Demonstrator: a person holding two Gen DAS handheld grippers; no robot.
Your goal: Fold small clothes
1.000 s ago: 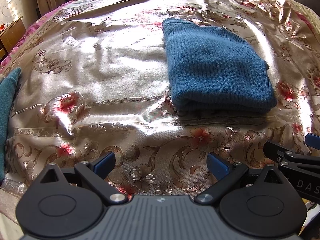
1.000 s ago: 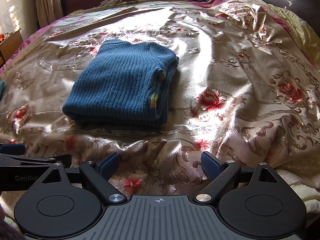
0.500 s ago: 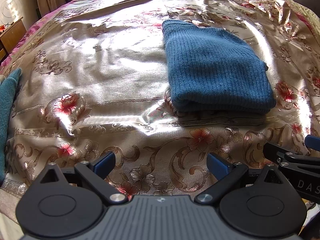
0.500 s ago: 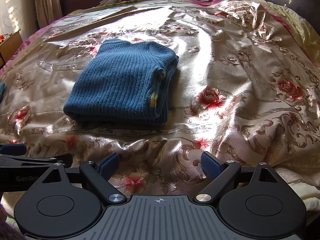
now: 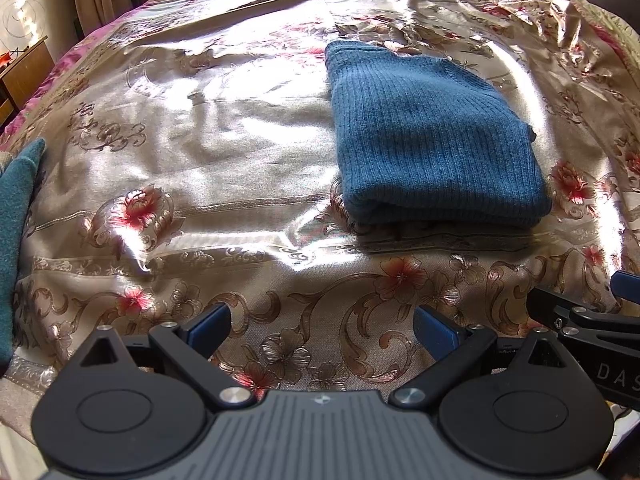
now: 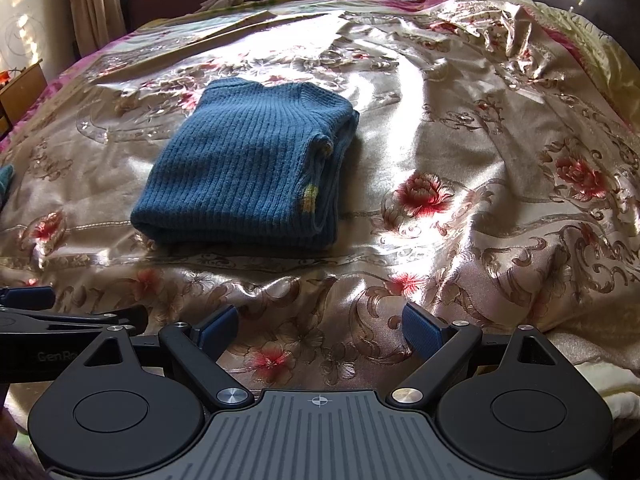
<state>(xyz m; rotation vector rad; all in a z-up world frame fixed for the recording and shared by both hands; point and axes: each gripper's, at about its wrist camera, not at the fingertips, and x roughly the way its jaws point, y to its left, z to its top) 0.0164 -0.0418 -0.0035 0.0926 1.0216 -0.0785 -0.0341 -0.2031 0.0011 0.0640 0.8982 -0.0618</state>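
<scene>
1. Nothing has shifted since a second ago: the folded blue ribbed sweater (image 5: 432, 148) lies in the same spot on the bed, and both grippers sit where they were, side by side over the near edge.
2. The left gripper (image 5: 322, 326) has its jaws spread wide, with only the bedspread between its blue pads (image 5: 210, 326).
3. The right gripper (image 6: 318, 326) is likewise spread, nothing between its pads; its side pokes into the left view at the right edge.
4. The sweater rests flat on the shiny floral bedspread (image 5: 240, 168), its rolled fold edge facing the near side, layered edges and a small yellow patch (image 6: 310, 200) on its right side.
5. It lies well apart from both grippers, far of them, to the right of the left one and to the left of the right one.
6. Open bedspread surrounds the sweater on all sides: broad smooth room to its left, wrinkled cloth (image 6: 500, 36) at the far right.
7. A teal cloth (image 5: 18, 216) lies at the bed's left edge, apart from the sweater.
8. A wooden cabinet (image 5: 22, 68) stands beyond the bed's left side, curtains (image 6: 94, 4) at the far left.
</scene>
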